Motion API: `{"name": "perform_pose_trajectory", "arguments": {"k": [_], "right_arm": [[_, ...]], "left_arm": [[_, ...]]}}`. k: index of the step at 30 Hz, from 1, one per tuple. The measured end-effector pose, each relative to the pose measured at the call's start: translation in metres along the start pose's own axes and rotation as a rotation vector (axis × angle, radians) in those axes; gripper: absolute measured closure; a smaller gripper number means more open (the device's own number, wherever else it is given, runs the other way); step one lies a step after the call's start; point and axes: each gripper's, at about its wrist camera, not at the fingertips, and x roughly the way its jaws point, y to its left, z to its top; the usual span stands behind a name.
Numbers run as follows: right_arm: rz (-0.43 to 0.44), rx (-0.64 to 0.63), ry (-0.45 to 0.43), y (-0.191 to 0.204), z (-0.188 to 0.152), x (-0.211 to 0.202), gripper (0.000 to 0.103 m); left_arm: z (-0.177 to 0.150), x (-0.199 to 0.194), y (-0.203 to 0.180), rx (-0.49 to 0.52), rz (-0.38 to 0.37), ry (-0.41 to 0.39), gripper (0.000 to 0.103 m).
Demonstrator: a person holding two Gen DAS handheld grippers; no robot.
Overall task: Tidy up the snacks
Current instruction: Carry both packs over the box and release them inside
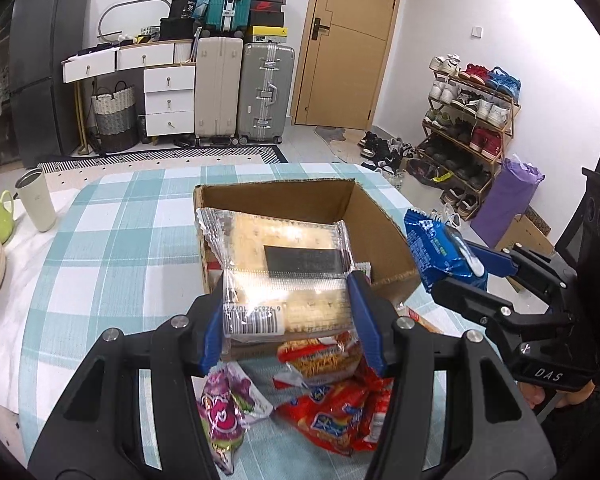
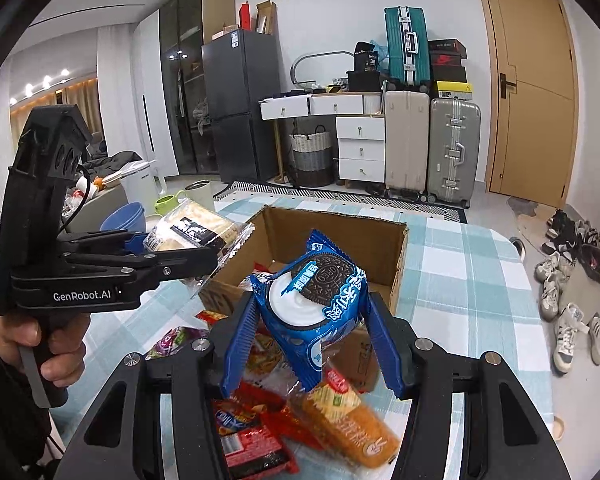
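Crackers (image 1: 284,276) are sitting clamped in the left claw (image 1: 288,312) above the box (image 1: 380,232); the right claw (image 2: 312,332) is gripping an Oreo pack (image 2: 316,304) beside it

Two grippers were in view, a left gripper (image 1: 288,312) and a right gripper (image 2: 312,344); each held one packet, a cracker pack (image 1: 276,264) and a blue cookie pack (image 2: 316,304); there was one box (image 1: 376,216); loose on the table lay one purple packet (image 1: 224,412), one orange packet (image 2: 348,420) and several red packets (image 1: 340,412), their exact number unclear; one tumbler (image 1: 36,204); four suitcases (image 1: 264,92).
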Motion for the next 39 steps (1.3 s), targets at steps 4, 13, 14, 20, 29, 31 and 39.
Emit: {"name": "perform_pose_trajectory", "arguments": {"k": [4, 13, 14, 20, 29, 31, 39], "right_arm": [[-0.002, 0.005, 0.01, -0.003, 0.004, 0.011, 0.048], [-0.002, 0.011, 0.02, -0.01, 0.017, 0.038, 0.048], [-0.002, 0.01, 0.022, -0.011, 0.018, 0.04, 0.048], [0.001, 0.007, 0.038, -0.018, 0.025, 0.055, 0.048], [-0.005, 0.011, 0.061, -0.031, 0.029, 0.076, 0.048], [-0.003, 0.009, 0.065, -0.034, 0.03, 0.081, 0.048], [-0.006, -0.01, 0.085, -0.04, 0.027, 0.099, 0.048]], "left_arm": [[0.009, 0.01, 0.004, -0.002, 0.008, 0.005, 0.051], [0.021, 0.047, 0.016, -0.007, 0.006, 0.031, 0.051], [0.022, 0.05, 0.017, -0.006, 0.007, 0.035, 0.051], [0.029, 0.07, 0.026, -0.009, 0.013, 0.041, 0.051], [0.033, 0.103, 0.029, 0.011, 0.031, 0.073, 0.051], [0.033, 0.111, 0.028, 0.014, 0.034, 0.081, 0.051], [0.032, 0.139, 0.031, 0.019, 0.047, 0.122, 0.051]]}}
